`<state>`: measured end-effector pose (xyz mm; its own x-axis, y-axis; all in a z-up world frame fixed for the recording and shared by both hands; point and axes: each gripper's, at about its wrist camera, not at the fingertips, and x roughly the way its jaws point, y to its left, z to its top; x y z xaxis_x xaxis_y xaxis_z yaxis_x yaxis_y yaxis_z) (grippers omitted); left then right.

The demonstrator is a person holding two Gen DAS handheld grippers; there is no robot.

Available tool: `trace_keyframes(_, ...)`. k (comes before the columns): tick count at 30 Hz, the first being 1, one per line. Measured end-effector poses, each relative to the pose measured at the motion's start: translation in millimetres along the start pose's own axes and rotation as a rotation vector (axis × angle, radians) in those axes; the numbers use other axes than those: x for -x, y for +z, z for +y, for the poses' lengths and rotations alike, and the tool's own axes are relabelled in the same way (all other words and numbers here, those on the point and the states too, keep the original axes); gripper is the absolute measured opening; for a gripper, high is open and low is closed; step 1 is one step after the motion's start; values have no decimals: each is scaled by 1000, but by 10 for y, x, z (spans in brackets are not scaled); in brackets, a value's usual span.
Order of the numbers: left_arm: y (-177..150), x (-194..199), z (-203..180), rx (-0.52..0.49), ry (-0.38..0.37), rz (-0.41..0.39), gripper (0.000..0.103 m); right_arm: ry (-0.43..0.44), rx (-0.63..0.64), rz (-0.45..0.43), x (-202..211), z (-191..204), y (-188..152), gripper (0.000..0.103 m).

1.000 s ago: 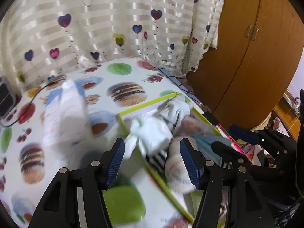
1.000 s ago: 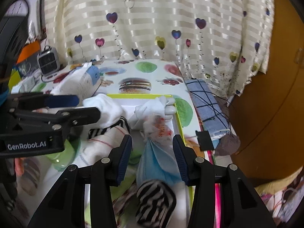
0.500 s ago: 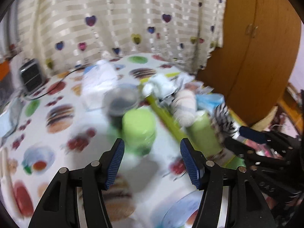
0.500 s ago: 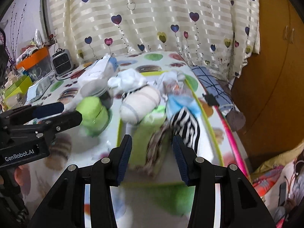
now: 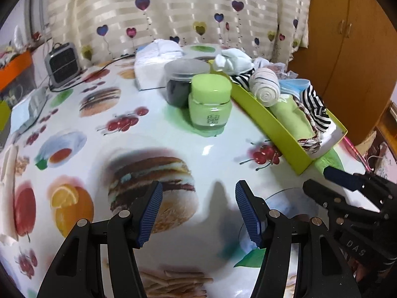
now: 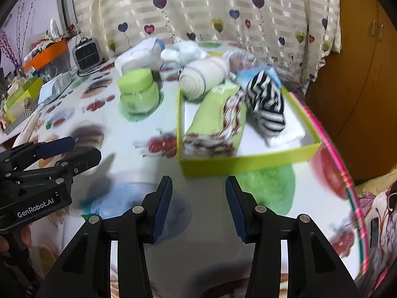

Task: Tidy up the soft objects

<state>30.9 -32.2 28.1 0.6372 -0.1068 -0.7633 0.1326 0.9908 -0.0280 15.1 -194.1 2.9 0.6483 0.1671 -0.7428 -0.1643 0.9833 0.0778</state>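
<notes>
A lime-green tray (image 6: 248,162) (image 5: 268,121) on the printed tablecloth holds rolled soft items: a green cloth (image 6: 213,114), a black-and-white striped roll (image 6: 266,104) (image 5: 315,106), a cream striped sock roll (image 6: 203,79) (image 5: 265,87) and white socks (image 5: 233,60) at the far end. My left gripper (image 5: 198,213) is open and empty above the table, well short of the tray. My right gripper (image 6: 198,207) is open and empty, just in front of the tray's near wall.
A green-lidded jar (image 5: 211,104) (image 6: 139,92) and a dark jar (image 5: 178,84) stand left of the tray. A tissue pack (image 5: 153,67) and a small grey heater (image 5: 63,64) stand farther back. The table's right edge (image 6: 347,173) borders a wooden wardrobe (image 5: 347,49).
Both grippers have pulled back from the tray toward the table's near side and stayed open. The soft items stay in the tray.
</notes>
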Motion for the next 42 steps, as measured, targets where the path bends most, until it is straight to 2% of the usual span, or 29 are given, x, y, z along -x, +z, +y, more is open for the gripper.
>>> trace_keyframes(3, -29, -33, -7, -9, 24, 10, 61, -18, 7, 14, -44, 31, -70, 46)
trace_keyframes(6, -52, -45, -39, -1, 8, 8, 61, -31, 5, 6, -35, 14, -80, 46)
trace_keyframes(9, -86, -71, -139, -44, 26, 14, 61, -56, -3, -1, -42, -15, -89, 46)
trace_keyframes(12, -120, -129, -154, -35, 18, 44, 61, -63, -3, -4, -45, -9, -83, 46)
trace_keyframes(16, -124, -127, -157, -15, 31, 32, 62, -65, -1, -10, -43, -10, -88, 47)
trace_keyframes(21, -143, -142, -204, -31, 35, 32, 71, -76, -8, -20, -59, -21, -85, 50)
trace_keyframes(32, -153, -150, -226, -29, 41, 36, 78, -82, -18, -38, -64, -38, -84, 51)
trace_keyframes(37, -144, -175, -205, -10, 47, 45, 85, -92, -21, -38, -64, -20, -87, 52)
trace_keyframes(42, -133, -185, -200, -7, 52, 47, 86, -91, -23, -39, -64, -18, -89, 52)
